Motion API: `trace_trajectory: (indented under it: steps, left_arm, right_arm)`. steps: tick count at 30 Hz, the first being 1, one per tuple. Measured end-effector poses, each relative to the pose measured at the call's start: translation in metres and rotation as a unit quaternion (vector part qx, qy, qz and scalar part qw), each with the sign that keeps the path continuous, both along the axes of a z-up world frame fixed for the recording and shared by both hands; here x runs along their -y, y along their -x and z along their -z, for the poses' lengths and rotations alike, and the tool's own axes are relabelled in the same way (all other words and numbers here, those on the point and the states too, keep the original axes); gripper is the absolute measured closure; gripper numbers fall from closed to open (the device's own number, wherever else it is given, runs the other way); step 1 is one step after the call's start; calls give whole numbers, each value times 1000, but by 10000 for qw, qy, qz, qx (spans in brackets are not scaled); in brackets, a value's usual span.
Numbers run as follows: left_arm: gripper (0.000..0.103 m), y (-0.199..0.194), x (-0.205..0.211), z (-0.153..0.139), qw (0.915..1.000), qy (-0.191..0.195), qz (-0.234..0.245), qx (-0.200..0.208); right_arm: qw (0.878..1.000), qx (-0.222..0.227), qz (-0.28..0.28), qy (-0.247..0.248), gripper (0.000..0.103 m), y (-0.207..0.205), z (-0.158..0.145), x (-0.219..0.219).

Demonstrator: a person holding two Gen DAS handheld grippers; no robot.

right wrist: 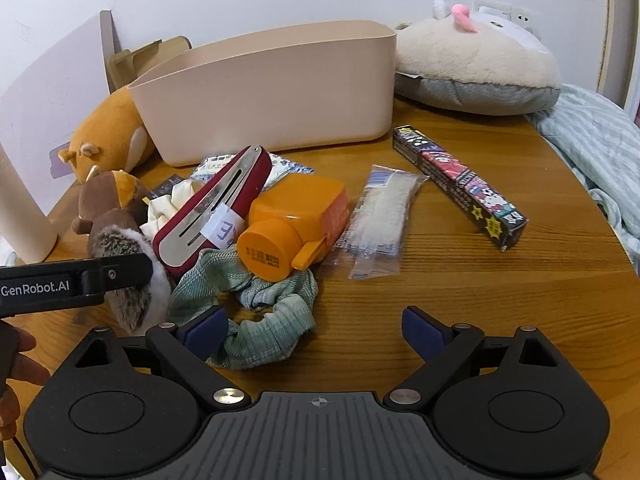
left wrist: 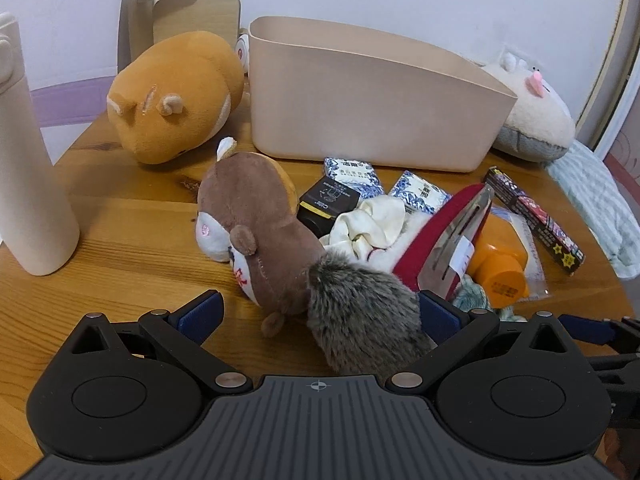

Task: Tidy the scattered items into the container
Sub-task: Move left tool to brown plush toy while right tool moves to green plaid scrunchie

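Centrally, the left tool (left wrist: 320,312) stands with its jaws spread wide, released, around the grey bushy tail of a brown squirrel plush (left wrist: 256,216) that lies on the wooden counter (left wrist: 120,248); whether the blue pads (left wrist: 202,314) touch the fur cannot be told. Ahead of this tool stands the beige container (left wrist: 360,100), upright and with nothing visible inside. Ahead and to its left lie an orange hamster plush (left wrist: 176,92) and, nearer, a cream bottle (left wrist: 28,184). To its right front lies a heap: a black box (left wrist: 328,204), two blue-patterned packets (left wrist: 352,172), a cream scrunchie (left wrist: 372,228) and a red hair clip (left wrist: 452,236) resting across an orange bottle (left wrist: 500,268).

The right tool (right wrist: 314,330) is likewise released, jaws wide apart, low over the counter. Its left pad (right wrist: 206,332) touches or overlaps a green scrunchie (right wrist: 264,312), which lies partly between the jaws. Just ahead, the orange bottle rests on that scrunchie. Further ahead and slightly right lie a clear plastic packet (right wrist: 380,220) and a long dark printed box (right wrist: 460,188), apart from each other. Beyond, right of the container, sit a cream-and-grey plush (right wrist: 476,64) and a pale blue cloth (right wrist: 592,152). The left tool's body enters at the left edge.
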State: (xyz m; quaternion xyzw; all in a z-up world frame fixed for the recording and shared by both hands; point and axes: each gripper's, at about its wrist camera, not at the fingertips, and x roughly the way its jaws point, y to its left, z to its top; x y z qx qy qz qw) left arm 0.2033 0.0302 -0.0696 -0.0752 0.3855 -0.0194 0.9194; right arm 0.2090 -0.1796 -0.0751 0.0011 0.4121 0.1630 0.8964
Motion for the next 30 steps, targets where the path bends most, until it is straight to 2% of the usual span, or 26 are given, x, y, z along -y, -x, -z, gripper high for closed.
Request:
trace_trajectory:
  steps: [5,10,18,22,25,30]
  left_arm:
    - [0,-9,-9,0,9994,105,-308,77]
    - [0,-27,-22,7,9984,132,-542,-48]
    - [1,-37,-25,18,9982,69,-595,-73]
    - [14,-37,-23,18,9987,-18,-502,19]
    - [18,-36,-21,19,9989,-128,-446,42]
    - [36,-31,-21,19,9986,-258,-458,113]
  right_arm:
    - [10000,-21,-3,41,8,-6,3,-3]
    - [10000,-57,-24,70,8,-11,6,-5]
    - [9995,26,-90,311,11,-14,9,-11]
    - [9986,108,-172,483,17,-14,10,-17]
    - [9979,185,-235,582,22,-11,11,-20]
    - [9975,282,-345,557,41,-7,9,-20]
